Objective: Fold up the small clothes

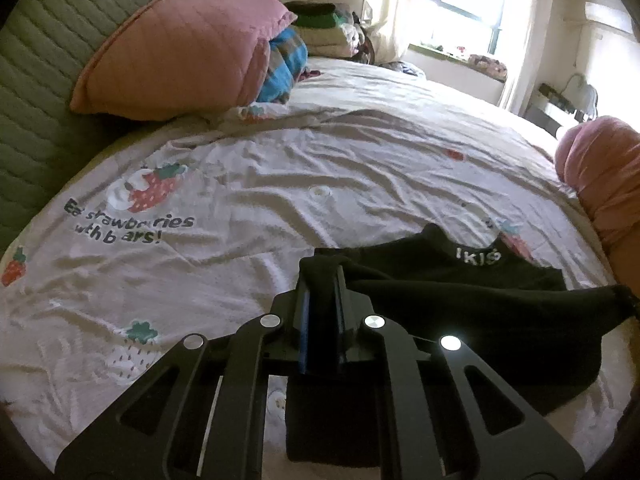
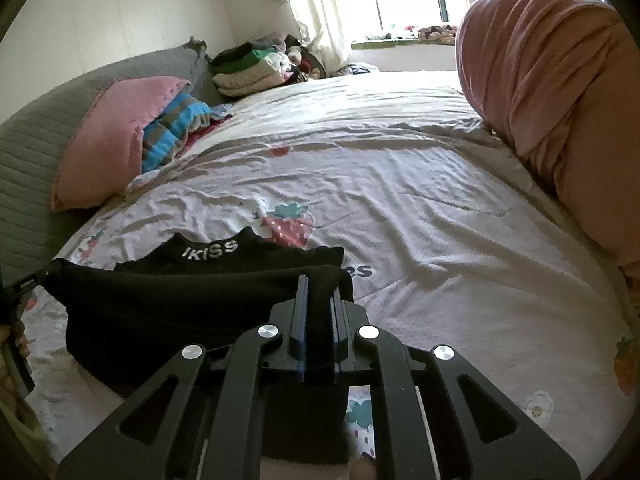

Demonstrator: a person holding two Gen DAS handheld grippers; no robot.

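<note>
Black knit garment [image 1: 460, 312], soft and limp, hangs pinched between left gripper [image 1: 320, 280] and right gripper [image 2: 318, 284] over wrinkled bedsheet [image 1: 280, 184].

White letters reading "iKISS" stand on the waistband of the black garment [image 2: 208, 276], just beyond the jaws and to their left in the right wrist view; in the left wrist view the same band [image 1: 478, 258] lies beyond the jaws to their right, and only "IKIS" shows there. The bed sheet [image 1: 240, 184] carries dark print, "Eat strawberries with bears!" (creases break up some letters), well left of the jaws. Right of the jaws in the right wrist view, only "es" shows.
</note>
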